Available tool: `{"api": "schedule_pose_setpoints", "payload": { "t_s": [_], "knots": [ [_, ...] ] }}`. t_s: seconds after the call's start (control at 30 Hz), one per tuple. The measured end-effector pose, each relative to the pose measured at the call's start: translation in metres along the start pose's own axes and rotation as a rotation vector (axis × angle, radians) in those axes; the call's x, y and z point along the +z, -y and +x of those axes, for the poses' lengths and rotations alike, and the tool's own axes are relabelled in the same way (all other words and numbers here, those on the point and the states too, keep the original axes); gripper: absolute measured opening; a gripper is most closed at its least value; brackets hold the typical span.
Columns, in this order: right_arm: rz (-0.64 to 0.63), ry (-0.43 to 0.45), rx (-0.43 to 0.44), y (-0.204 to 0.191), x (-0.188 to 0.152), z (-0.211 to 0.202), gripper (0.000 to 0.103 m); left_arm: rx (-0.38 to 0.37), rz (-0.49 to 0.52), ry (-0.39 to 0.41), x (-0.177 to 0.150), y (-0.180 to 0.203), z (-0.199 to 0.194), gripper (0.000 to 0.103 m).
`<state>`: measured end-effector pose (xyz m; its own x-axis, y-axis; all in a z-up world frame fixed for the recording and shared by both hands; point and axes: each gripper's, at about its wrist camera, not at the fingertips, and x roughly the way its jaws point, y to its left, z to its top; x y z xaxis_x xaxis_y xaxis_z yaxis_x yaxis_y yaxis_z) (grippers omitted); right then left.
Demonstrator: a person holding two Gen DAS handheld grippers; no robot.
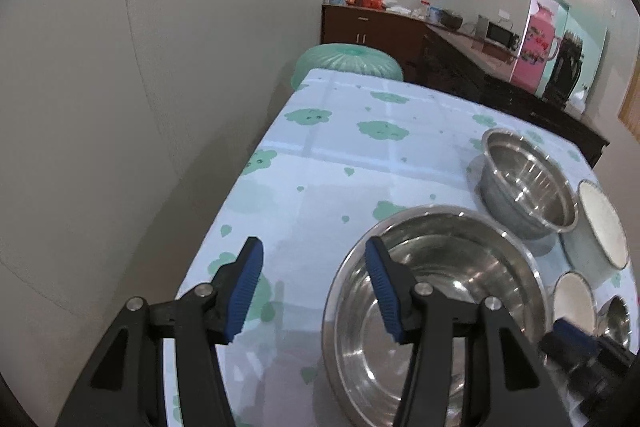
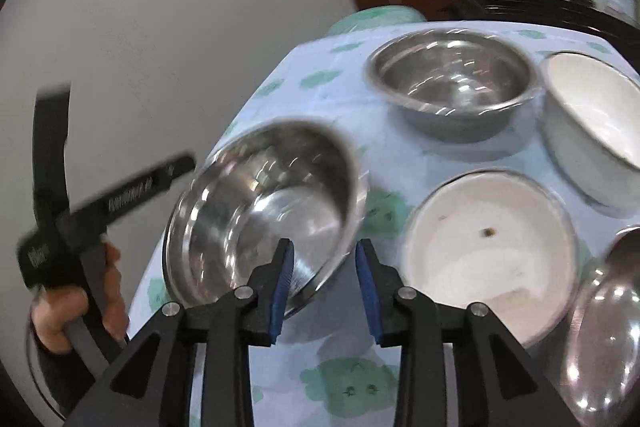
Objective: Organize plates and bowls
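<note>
The table [image 1: 320,163], covered in a pale blue cloth printed with green clouds, fills most of the room in front of me, with a dark wooden sideboard [image 1: 452,59] along the far wall behind it. On the cloth the wide steel bowl [image 1: 436,291] sits near the left edge, and it is the biggest dish there. Beyond it stands a deeper steel bowl [image 1: 528,179], well apart from it, and just to the right of that one a large white enamel bowl [image 1: 600,223], its rim close against the steel. Nearer to the person lies a smaller white bowl [image 2: 484,259], with a small steel bowl [image 2: 604,327] just beside it at the right. The left gripper [image 1: 316,291] hangs over the table's left edge, its fingers apart and empty, the inner one above the wide bowl's rim. The right gripper [image 2: 324,287] stands with its fingers parted too; its left pad [image 2: 282,287] overlaps the near rim of the wide bowl, though nothing is pinched. A hand [image 2: 76,307] grips the left tool's handle.
</note>
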<state>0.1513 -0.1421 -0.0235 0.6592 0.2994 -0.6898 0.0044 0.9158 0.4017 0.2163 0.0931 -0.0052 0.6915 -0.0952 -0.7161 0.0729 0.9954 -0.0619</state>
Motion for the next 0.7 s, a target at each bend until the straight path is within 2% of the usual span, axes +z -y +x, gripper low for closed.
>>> {"api": "schedule_pose_setpoints", "payload": {
  "t_s": [0.1,0.23,0.43,0.7],
  "knots": [
    [0.036,0.053,0.010,0.011,0.010,-0.019,0.036,-0.038,-0.004,0.028,0.004,0.002,-0.007,0.053],
    [0.027,0.057,0.027,0.026,0.034,-0.043,0.036,-0.160,0.014,0.014,0.016,0.014,-0.014,0.053],
    [-0.085,0.088,-0.097,0.044,0.072,-0.068,0.035,-0.168,0.109,-0.030,0.042,0.053,-0.013,0.054],
    [-0.092,-0.010,-0.107,0.072,0.107,-0.049,0.035,-0.244,0.123,-0.162,0.071,0.092,0.015,0.054]
  ]
}}
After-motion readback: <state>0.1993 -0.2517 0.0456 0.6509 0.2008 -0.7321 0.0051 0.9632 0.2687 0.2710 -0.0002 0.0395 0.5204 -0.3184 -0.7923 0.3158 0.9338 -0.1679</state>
